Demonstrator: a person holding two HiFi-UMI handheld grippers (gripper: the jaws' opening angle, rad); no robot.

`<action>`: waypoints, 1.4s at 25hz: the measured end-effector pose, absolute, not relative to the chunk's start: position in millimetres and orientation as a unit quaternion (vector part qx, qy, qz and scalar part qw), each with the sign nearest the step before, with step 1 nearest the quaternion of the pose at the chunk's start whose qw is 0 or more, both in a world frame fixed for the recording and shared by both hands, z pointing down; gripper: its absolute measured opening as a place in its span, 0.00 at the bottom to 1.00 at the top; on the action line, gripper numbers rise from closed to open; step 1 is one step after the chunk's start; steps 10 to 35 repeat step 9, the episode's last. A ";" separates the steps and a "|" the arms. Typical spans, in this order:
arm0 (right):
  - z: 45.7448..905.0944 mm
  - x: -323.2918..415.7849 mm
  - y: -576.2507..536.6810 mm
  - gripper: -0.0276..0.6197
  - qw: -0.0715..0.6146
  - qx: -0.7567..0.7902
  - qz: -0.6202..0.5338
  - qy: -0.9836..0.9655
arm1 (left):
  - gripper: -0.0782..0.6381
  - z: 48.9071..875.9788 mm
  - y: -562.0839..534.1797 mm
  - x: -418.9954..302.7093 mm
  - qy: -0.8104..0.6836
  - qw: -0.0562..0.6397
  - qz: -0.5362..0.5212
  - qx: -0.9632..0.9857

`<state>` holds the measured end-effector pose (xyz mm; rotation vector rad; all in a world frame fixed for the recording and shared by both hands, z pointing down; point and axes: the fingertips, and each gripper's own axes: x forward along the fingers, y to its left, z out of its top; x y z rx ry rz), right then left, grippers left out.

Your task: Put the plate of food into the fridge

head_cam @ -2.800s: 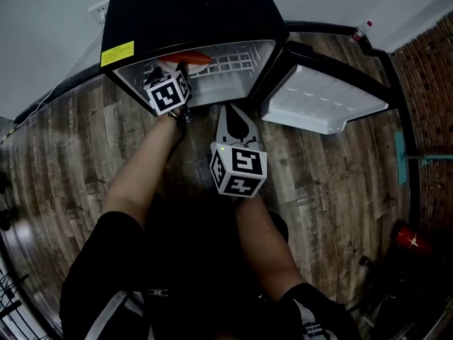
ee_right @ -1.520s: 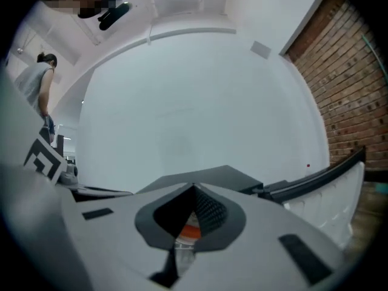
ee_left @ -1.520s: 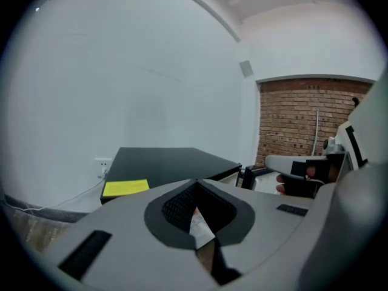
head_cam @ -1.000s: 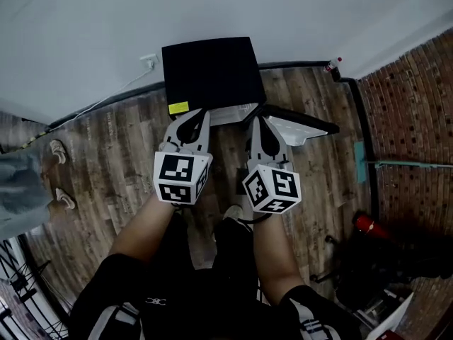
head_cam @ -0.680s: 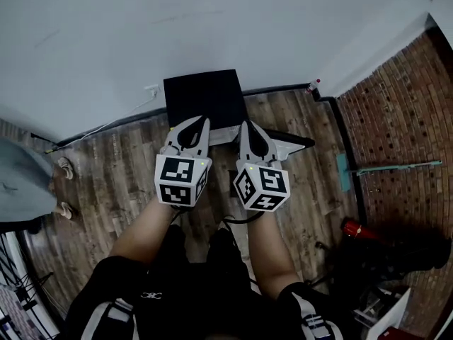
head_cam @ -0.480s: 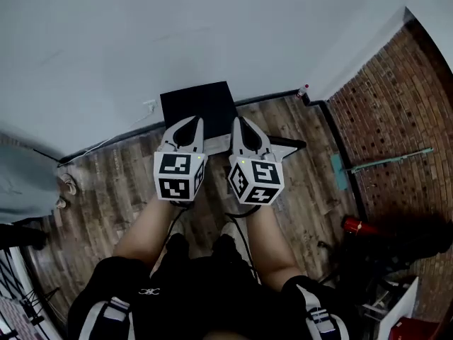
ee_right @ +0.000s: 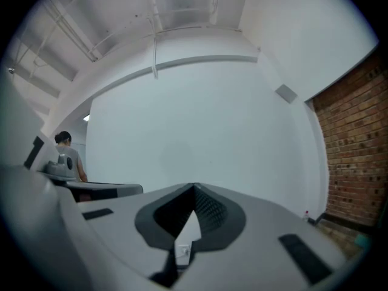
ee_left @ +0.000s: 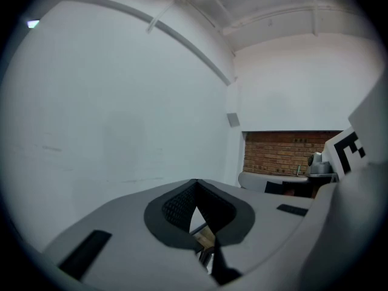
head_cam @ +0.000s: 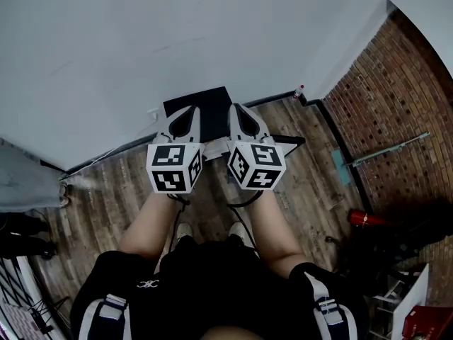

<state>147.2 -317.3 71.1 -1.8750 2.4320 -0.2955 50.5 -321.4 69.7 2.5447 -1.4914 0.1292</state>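
Observation:
The black mini fridge (head_cam: 209, 103) stands small against the white wall, far below both grippers. Its door (head_cam: 289, 141) hangs open to the right. The plate of food is hidden from every view. My left gripper (head_cam: 191, 110) and right gripper (head_cam: 235, 108) are held up side by side above the fridge, both pointing at the wall. In the left gripper view the left gripper (ee_left: 195, 182) is shut with nothing in it. In the right gripper view the right gripper (ee_right: 194, 187) has its tips together, holding nothing.
A brick wall (head_cam: 396, 69) runs along the right, with a teal-headed mop (head_cam: 386, 152) and a red cylinder (head_cam: 364, 219) on the wooden floor. A small bottle (head_cam: 300, 91) stands in the corner. A person (ee_right: 65, 156) stands off to the left.
The left gripper has left the plate inside the fridge. Both grippers rose and came together, and the head view pulled back and up, so the fridge looks smaller.

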 end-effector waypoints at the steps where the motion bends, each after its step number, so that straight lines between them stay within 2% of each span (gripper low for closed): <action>1: 68.6 144.5 -315.3 0.06 0.029 -0.606 -0.093 0.789 | 0.10 68.4 -319.9 48.2 -0.504 0.094 0.043 0.858; 9: 51.1 128.8 -312.0 0.06 0.022 -0.601 -0.069 0.796 | 0.10 58.9 -320.1 29.1 -0.514 0.093 0.036 0.852; 35: 51.1 128.8 -312.0 0.06 0.022 -0.601 -0.069 0.796 | 0.10 58.9 -320.1 29.1 -0.514 0.093 0.036 0.852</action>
